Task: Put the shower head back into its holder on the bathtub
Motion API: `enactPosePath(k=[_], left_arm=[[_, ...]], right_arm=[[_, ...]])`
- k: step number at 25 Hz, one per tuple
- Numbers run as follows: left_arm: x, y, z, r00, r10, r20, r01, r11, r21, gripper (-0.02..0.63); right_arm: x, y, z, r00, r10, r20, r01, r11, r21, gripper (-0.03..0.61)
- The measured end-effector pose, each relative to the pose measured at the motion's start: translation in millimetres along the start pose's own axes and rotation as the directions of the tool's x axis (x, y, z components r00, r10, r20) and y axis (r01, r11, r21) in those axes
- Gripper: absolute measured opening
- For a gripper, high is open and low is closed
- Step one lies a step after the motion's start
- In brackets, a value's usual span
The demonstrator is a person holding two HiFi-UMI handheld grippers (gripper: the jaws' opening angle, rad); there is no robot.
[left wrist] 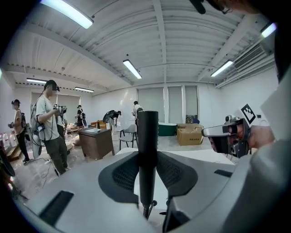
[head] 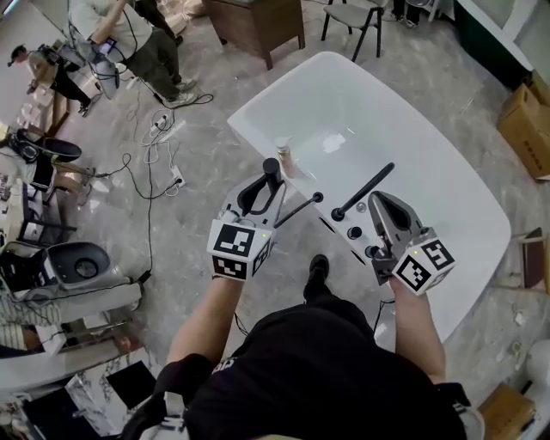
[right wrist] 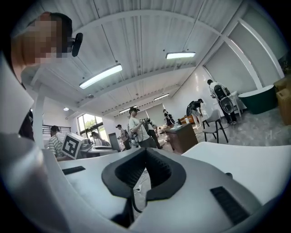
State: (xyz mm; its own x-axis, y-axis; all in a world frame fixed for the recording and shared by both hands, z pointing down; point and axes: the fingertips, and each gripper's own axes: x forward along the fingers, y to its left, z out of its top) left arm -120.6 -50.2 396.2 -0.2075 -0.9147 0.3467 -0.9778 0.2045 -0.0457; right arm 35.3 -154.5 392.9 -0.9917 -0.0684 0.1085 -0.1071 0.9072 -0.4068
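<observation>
The shower head (head: 271,170) is a slim black stick that stands upright between the jaws of my left gripper (head: 271,185), which is shut on it. In the left gripper view the stick (left wrist: 148,150) fills the middle of the gripper (left wrist: 148,164), with a small hose fitting at its lower end. A thin black line (head: 301,209) runs from under that gripper to a round black fitting (head: 318,198) on the white bathtub's rim (head: 258,137). My right gripper (head: 375,199) hovers over the rim by the black spout (head: 365,189) and knobs (head: 354,232). Its jaws (right wrist: 146,150) meet at the tips and hold nothing.
A small beige object (head: 284,153) stands on the tub's rim just beyond the left gripper. Cables and a power strip (head: 176,180) lie on the floor to the left, where people (head: 129,34) stand. A brown desk (head: 258,26), a chair (head: 352,21) and a cardboard box (head: 526,120) surround the tub.
</observation>
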Motion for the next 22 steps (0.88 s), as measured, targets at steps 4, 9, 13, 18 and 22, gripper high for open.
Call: enactPosePath(k=[4,9,13,18,22], left_arm=[[32.9,-2.6,9.8,0.999,-0.031,-0.037,0.031,0.999,0.008,0.129],[61.2,-6.5,32.7,0.995,-0.098,-0.005,0.098,0.995,0.012,0.129],[76.7,-5.0,37.2,0.987,-0.158,0.013,0.157,0.987,0.025,0.127],[100.9,15.4,46.9,0.970,-0.242,0.032,0.241,0.970,0.008,0.129],[106.1,52.3,49.0,0.951,-0.303,0.056,0.303,0.953,0.012,0.127]], right_arm=[[3.9,-35.9,12.2,0.999,-0.037,0.013,0.037,0.998,0.047,0.014],[3.7,-63.1,15.6,0.995,-0.086,0.049,0.083,0.994,0.065,0.014],[11.0,-66.7,12.3,0.991,-0.122,0.057,0.118,0.991,0.070,0.014],[31.0,-68.4,17.0,0.980,-0.192,0.050,0.189,0.981,0.052,0.014],[67.1,-53.6,14.1,0.955,-0.293,0.041,0.290,0.955,0.062,0.014]])
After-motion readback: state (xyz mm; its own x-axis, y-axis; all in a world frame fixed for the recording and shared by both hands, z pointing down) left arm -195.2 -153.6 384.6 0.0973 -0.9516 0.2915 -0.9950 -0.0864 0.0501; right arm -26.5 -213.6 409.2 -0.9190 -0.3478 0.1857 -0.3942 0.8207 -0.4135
